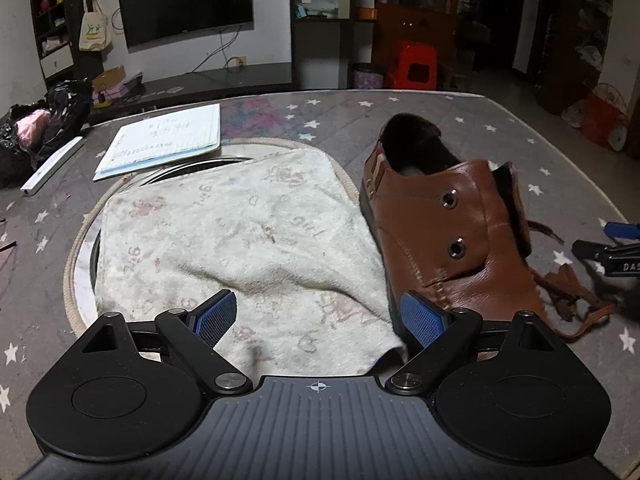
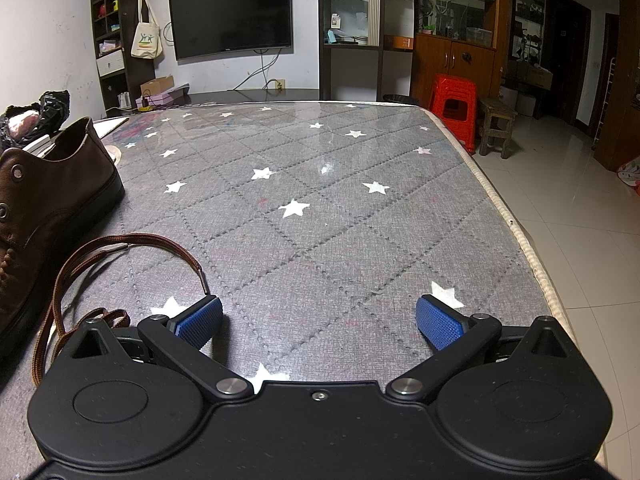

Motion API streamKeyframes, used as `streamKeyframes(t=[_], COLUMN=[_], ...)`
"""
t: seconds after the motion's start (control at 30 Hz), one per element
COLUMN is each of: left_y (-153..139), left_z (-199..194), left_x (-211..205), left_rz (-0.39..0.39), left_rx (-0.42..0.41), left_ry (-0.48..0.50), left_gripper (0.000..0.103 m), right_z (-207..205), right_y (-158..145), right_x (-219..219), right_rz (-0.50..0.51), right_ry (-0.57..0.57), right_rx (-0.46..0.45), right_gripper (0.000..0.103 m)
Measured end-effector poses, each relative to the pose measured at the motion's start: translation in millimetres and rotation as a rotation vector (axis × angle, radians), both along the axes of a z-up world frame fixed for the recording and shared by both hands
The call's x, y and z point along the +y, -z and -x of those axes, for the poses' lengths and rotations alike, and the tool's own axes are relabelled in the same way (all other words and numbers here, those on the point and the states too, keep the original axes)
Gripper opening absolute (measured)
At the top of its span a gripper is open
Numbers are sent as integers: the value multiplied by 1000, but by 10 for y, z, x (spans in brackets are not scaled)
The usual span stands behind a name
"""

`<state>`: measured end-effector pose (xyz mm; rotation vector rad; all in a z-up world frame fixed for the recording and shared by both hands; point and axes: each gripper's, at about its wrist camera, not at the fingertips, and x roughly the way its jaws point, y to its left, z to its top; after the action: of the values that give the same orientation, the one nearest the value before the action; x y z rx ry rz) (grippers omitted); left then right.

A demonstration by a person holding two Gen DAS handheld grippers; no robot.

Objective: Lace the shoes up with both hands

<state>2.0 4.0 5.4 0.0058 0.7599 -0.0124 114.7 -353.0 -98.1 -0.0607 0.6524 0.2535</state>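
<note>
Left tongs (image 1: 318, 316): spread wide, nothing between the blue pads, poised above a white towel (image 1: 240, 232) with the right-hand pad just beside the toe of the brown leather shoe (image 1: 452, 232). Right tongs (image 2: 318, 322): spread fully, empty, over bare star-patterned desk (image 2: 340, 208). The shoe stands on the desk, partly on the towel's edge, its eyelets unthreaded. The brown lace (image 2: 120, 248) lies loose in loops beside the shoe, one tip near the right tongs' left pad.

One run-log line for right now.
left gripper: open, empty, over towel | right gripper: open, empty | lace: loose on table | shoe: two eyelets unlaced
</note>
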Motion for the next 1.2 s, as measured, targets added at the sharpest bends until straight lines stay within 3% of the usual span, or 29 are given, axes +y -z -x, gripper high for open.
streamKeyframes(t=[0.63, 0.9, 1.2], left_y=[-403, -379, -422], left_z=[-392, -465, -483], left_x=[-335, -368, -392], left_rz=[-19, -20, -28], left_rx=[-67, -58, -65], left_ry=[92, 99, 93], left_gripper=[87, 87, 87], right_z=[30, 267, 378], right_y=[-71, -298, -508], right_x=[16, 118, 523], right_rz=[-23, -80, -93], right_ry=[30, -126, -305], right_rx=[-3, -27, -48], right_gripper=[103, 103, 103])
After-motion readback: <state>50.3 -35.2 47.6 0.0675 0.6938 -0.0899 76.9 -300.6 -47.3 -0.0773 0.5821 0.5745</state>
